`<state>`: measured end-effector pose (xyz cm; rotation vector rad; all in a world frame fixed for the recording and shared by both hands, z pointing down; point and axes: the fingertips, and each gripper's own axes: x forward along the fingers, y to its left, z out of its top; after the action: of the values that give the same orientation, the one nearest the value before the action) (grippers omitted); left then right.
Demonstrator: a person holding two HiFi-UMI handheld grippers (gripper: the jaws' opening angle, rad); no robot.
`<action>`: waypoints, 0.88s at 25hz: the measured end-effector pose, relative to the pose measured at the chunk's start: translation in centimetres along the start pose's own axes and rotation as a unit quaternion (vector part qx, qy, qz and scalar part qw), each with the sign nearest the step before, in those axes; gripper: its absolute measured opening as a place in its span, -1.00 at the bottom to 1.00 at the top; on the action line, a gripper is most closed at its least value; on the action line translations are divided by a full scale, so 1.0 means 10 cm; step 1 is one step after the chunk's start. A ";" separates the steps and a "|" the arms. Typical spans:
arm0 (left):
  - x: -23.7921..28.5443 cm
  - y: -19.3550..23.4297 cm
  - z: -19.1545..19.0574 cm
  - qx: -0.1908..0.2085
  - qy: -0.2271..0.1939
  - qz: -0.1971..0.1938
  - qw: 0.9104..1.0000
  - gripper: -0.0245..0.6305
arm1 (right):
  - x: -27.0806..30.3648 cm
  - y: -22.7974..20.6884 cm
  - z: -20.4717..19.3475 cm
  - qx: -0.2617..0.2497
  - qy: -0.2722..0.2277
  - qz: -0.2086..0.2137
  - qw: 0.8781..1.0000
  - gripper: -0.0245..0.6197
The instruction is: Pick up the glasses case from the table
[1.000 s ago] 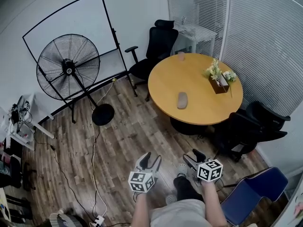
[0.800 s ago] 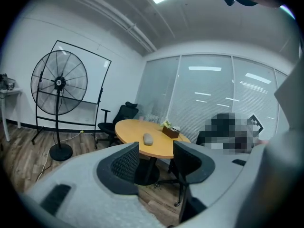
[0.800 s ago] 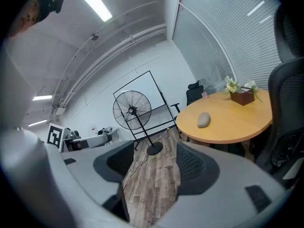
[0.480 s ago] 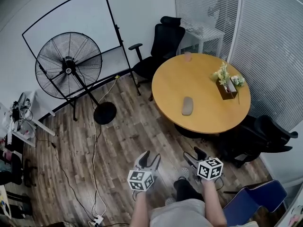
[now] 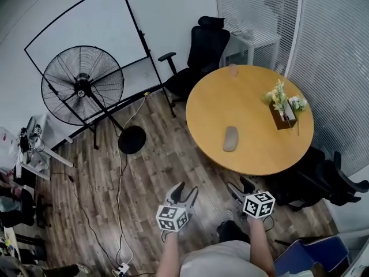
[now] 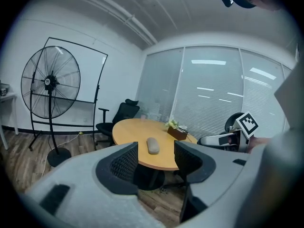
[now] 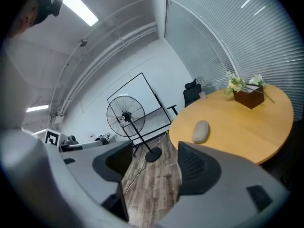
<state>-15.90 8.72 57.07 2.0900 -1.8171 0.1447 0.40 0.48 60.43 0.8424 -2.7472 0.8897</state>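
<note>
The grey oval glasses case (image 5: 230, 138) lies flat on the round wooden table (image 5: 253, 100), near its close edge. It also shows in the left gripper view as the case (image 6: 152, 145) and in the right gripper view as the case (image 7: 201, 131), far beyond the jaws in both. My left gripper (image 5: 184, 193) hangs over the floor short of the table, its jaws opening with nothing between them (image 6: 156, 156). My right gripper (image 5: 241, 186) is beside it, just short of the table's edge, open and empty (image 7: 154, 160).
A brown box with white flowers (image 5: 285, 109) and a small pink cup (image 5: 233, 70) stand on the table. Black office chairs (image 5: 199, 56) ring it, one (image 5: 323, 183) at the right. A large floor fan (image 5: 83, 88) and a whiteboard (image 5: 86, 27) stand to the left; cables cross the wood floor.
Both grippers have advanced over the floor toward the table. The table and the case now sit lower and closer in the head view.
</note>
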 end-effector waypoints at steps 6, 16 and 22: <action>0.44 0.09 0.24 0.000 0.018 0.012 1.000 -0.24 | 0.29 -0.35 0.31 0.025 -0.009 0.010 1.000 -0.06; 1.16 0.16 0.48 0.004 0.016 0.011 1.000 -0.21 | 0.65 -0.87 0.62 0.031 -0.002 0.009 0.999 -0.06; 1.37 0.26 0.42 -0.018 0.014 0.023 0.999 -0.21 | 0.77 -1.10 0.68 0.030 0.009 -0.002 1.000 -0.06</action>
<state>-16.86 -5.81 58.01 2.0133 -1.8371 0.1518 0.31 -14.47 62.57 0.8440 -2.7154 0.9775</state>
